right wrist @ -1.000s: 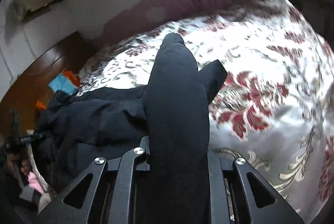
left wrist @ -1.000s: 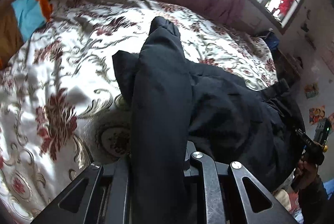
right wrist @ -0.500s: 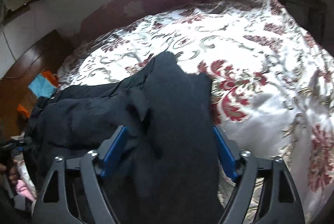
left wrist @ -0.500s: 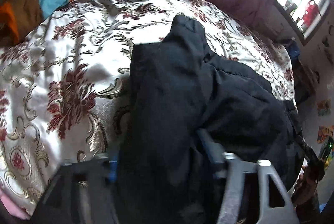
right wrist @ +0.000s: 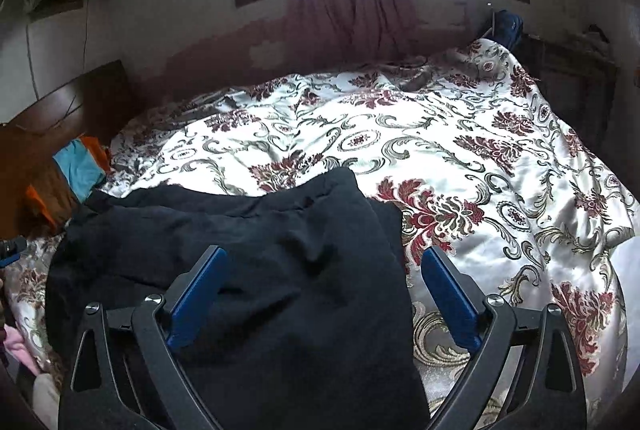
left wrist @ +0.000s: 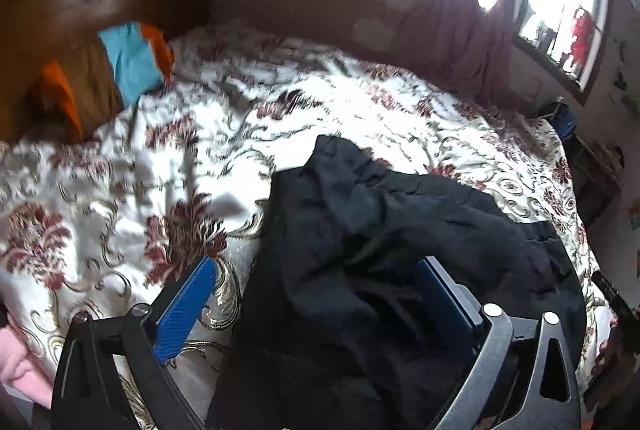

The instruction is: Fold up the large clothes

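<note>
The black garment [right wrist: 248, 270] lies at lower centre on the floral bedspread [right wrist: 460, 157]. Your left gripper [left wrist: 316, 294] and right gripper [right wrist: 324, 282] are both opening, their jaws wide around loose cloth, pressing nothing.

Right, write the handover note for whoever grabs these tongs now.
Left tongs: jaws opening, pads clear of the cloth, nothing gripped.
Right tongs: the same, jaws opening over the cloth, nothing gripped.
Black garment: lies on the floral bedspread at the near edge of the bed, bunched and wrinkled, one narrow end pointing up the bed.
Done: the garment is laid down on the bed.
Left: smooth it flat, then make the folds; it is not yet a tidy fold.
</note>
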### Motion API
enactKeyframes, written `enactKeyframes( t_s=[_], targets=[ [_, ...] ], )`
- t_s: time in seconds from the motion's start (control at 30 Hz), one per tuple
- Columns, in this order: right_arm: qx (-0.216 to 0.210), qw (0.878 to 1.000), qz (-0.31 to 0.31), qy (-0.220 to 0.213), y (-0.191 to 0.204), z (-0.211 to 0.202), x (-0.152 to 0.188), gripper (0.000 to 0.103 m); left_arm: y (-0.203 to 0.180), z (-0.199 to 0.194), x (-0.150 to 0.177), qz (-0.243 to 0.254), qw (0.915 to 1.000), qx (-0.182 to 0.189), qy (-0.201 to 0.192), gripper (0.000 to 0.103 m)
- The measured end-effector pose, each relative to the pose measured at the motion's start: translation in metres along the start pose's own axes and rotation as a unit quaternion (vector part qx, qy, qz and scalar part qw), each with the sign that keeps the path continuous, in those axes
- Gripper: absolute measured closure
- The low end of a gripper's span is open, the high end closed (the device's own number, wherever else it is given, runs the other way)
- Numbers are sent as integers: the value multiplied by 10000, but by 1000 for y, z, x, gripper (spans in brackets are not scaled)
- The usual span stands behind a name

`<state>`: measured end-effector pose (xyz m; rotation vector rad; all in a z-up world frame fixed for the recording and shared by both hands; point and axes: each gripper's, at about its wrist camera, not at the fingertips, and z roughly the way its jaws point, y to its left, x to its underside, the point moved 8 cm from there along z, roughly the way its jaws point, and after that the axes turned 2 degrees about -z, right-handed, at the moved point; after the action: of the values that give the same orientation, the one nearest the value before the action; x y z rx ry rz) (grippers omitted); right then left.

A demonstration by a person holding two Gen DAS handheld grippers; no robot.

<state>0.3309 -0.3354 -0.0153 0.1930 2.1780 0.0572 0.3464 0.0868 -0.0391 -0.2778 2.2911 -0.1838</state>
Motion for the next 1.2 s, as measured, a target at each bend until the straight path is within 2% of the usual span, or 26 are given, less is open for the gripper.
enactKeyframes(
  t_s=[0.23, 0.33, 0.5, 0.6, 0.83, 1.0, 1.2],
  targets=[
    [-178, 9975, -213, -650, 21, -52, -9, 8, -25, -48, 3, 329, 9979, -11, -553, 1],
    [-286, 9950, -330, -896, 33, -76, -10, 8, -34, -76, 5, 494, 9939, -159, -975, 1],
    [-386, 9904, -577, -1197, 55, -111, -6, 7, -51, -108, 14, 793, 9883, -119, -1296, 1],
    [-612, 9881, -637, -1260, 68, -126, 1, 3, -60, -127, 21, 782, 9857, 35, -1493, 0],
    [-572, 9825, -885, -1536, 86, -158, 16, 2, -64, -152, 40, 610, 9839, 227, -1662, 0],
    [-607, 9790, -965, -1690, 103, -180, 27, 2, -68, -169, 55, 712, 9805, 231, -1816, 0],
    [-846, 9806, -791, -1583, 113, -194, 49, 2, -75, -188, 75, 755, 9754, 381, -2036, 0]
  ],
)
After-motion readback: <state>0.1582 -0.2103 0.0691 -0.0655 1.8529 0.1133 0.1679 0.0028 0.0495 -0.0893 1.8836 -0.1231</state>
